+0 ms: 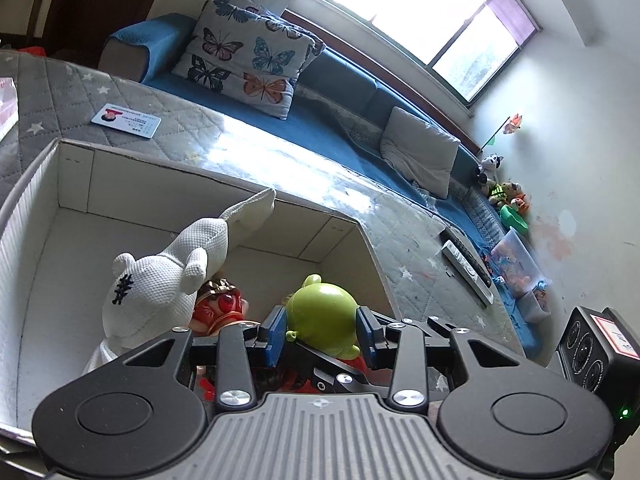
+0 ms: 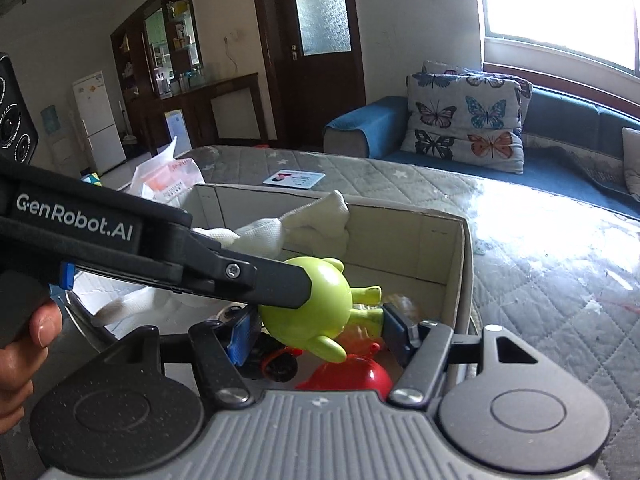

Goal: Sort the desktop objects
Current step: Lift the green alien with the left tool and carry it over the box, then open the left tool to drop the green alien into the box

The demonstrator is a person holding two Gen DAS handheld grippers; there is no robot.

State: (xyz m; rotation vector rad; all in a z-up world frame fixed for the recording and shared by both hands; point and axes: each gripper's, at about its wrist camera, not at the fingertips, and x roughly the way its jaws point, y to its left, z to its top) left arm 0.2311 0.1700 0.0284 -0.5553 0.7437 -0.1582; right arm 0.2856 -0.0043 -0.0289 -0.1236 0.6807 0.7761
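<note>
A green alien figure (image 1: 322,310) hangs over the open white box (image 1: 72,216) between the blue pads of my left gripper (image 1: 320,334), which is shut on it. In the right wrist view the same green figure (image 2: 308,312) sits between the pads of my right gripper (image 2: 316,334), which stand wide apart, open. The left gripper's arm (image 2: 160,256) crosses from the left onto the figure. A white plush bear (image 1: 160,280), a red masked figure (image 1: 220,308) and a red toy (image 2: 352,376) lie in the box (image 2: 456,264).
An ID card (image 1: 126,120) lies on the grey quilted table cover (image 2: 540,264) beyond the box. Remote controls (image 1: 466,268) lie at the table's far right. A plastic bag (image 2: 168,180) sits left of the box. A blue sofa with a butterfly cushion (image 1: 248,52) runs behind.
</note>
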